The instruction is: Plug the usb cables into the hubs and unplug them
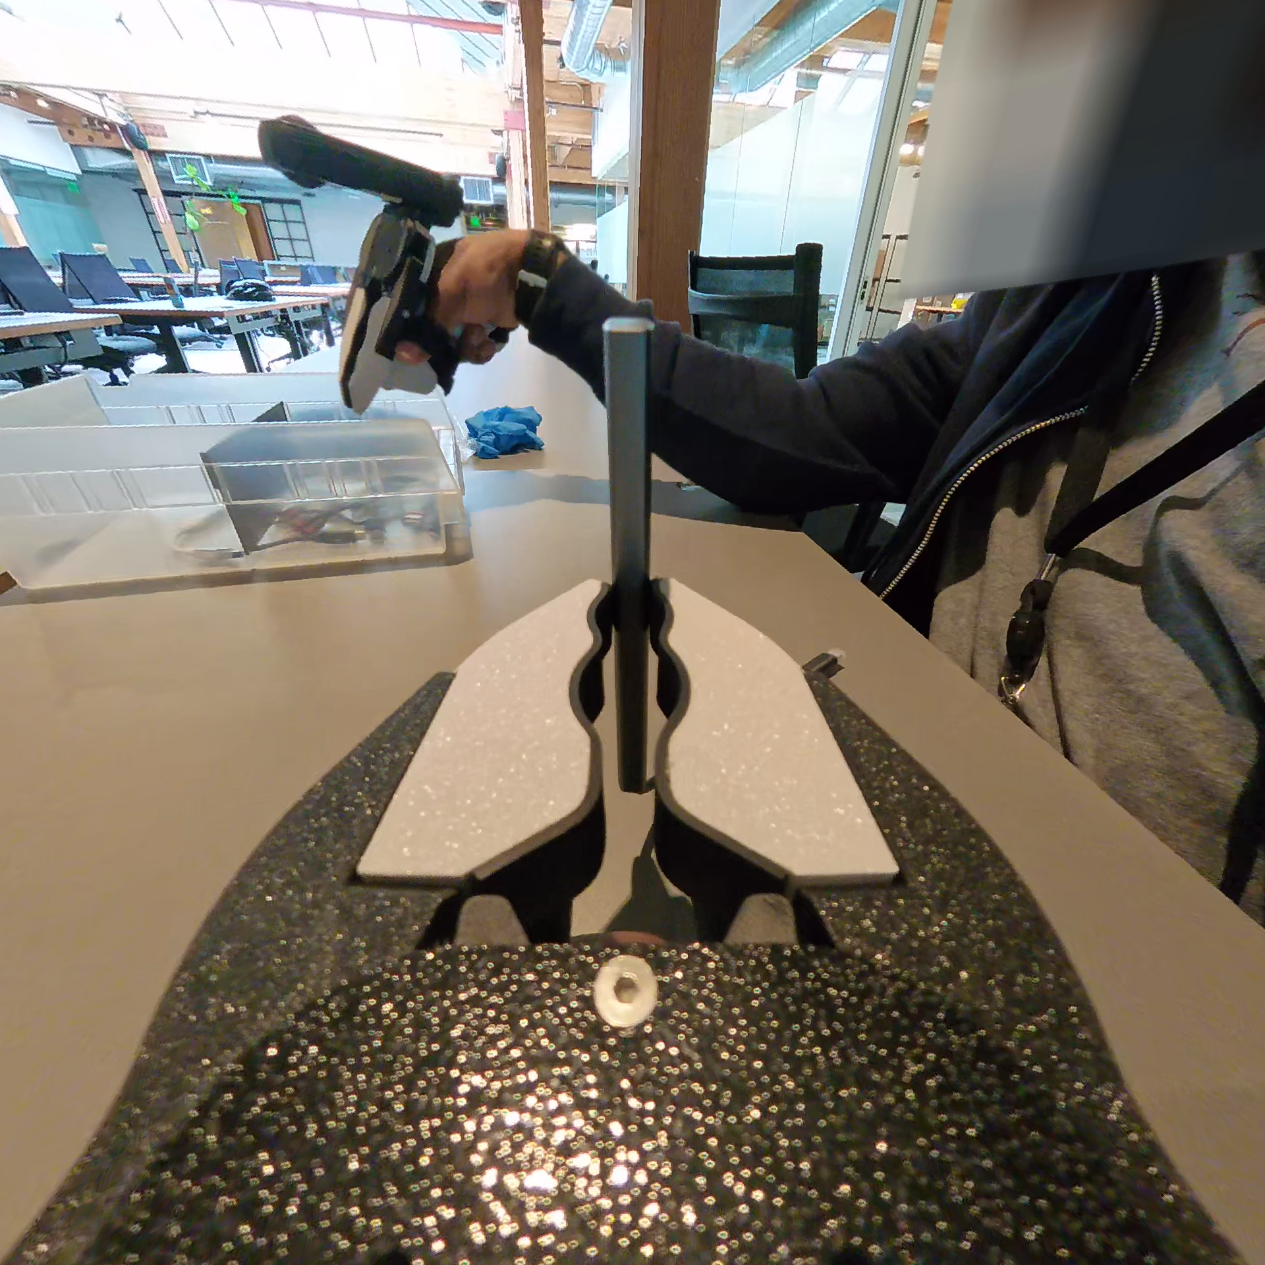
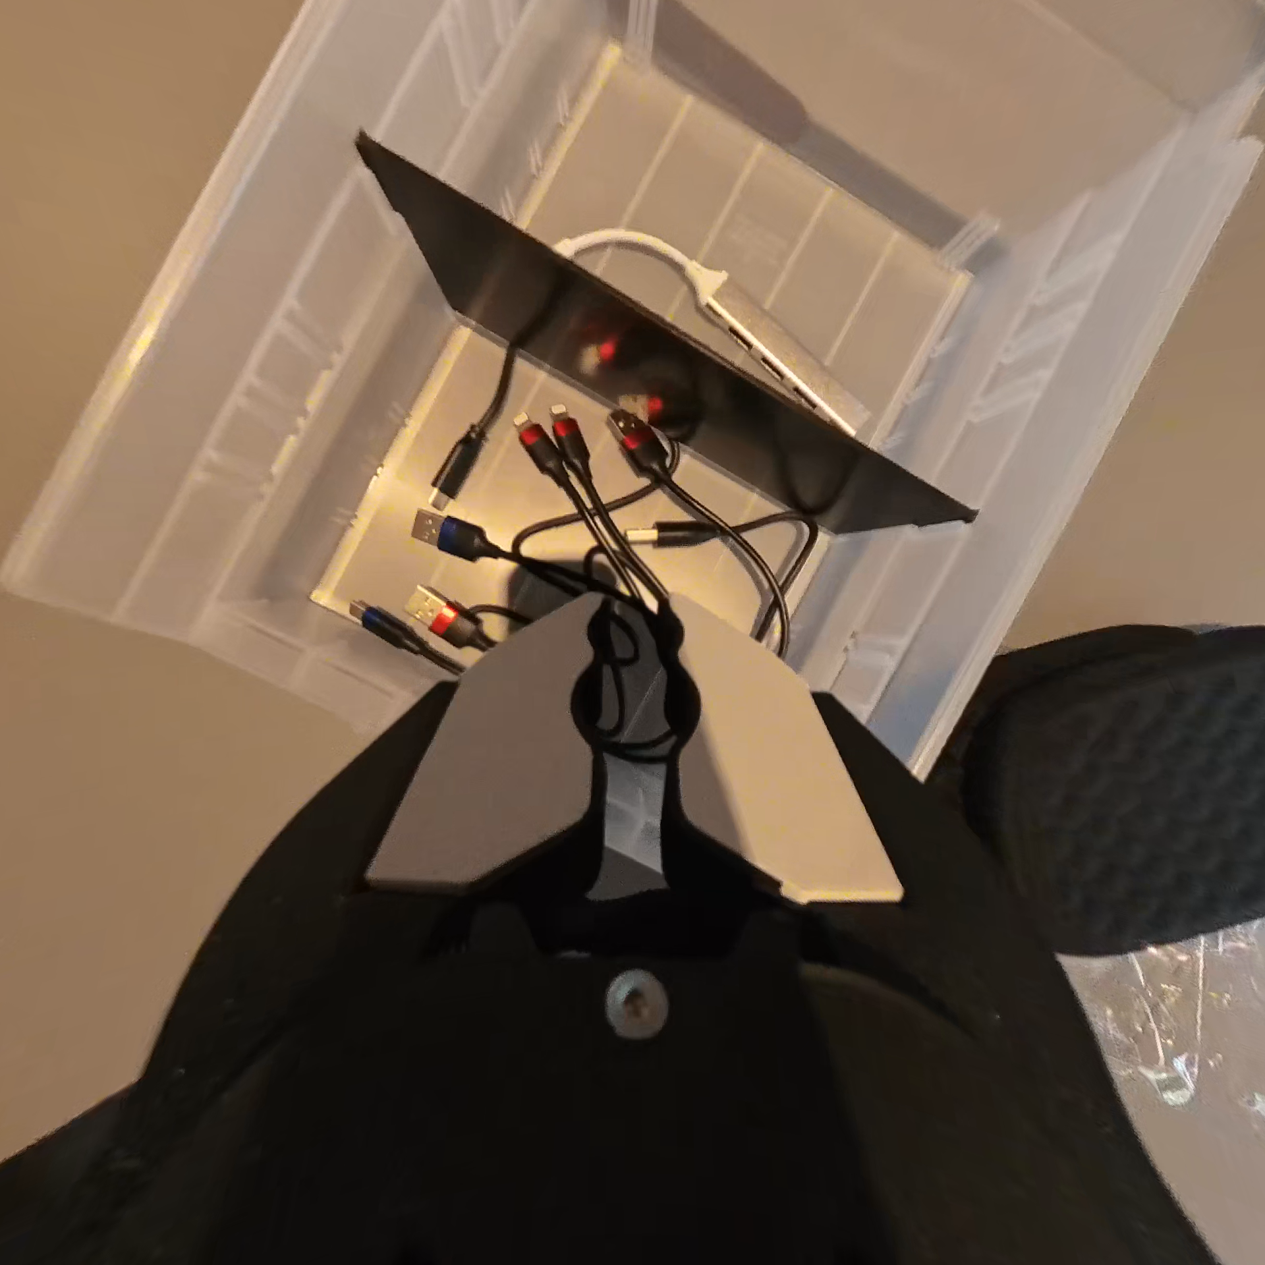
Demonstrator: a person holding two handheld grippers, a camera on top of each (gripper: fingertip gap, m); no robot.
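The left gripper (image 1: 631, 602) is closed on a slim grey hub (image 1: 626, 534), held upright above the table (image 1: 205, 719). The right gripper (image 2: 633, 609) is closed on a bundle of black cables (image 2: 619, 568) above the clear bin (image 2: 226, 383). The cable ends fan out over the bin floor: red-collared plugs (image 2: 547, 445), a blue-collared plug (image 2: 445, 534) and plain black ones. A dark divider (image 2: 616, 328) crosses the bin; a second hub (image 2: 787, 342) with a white lead lies beyond it. A blue glove (image 1: 504, 430) lies on the table past the bin.
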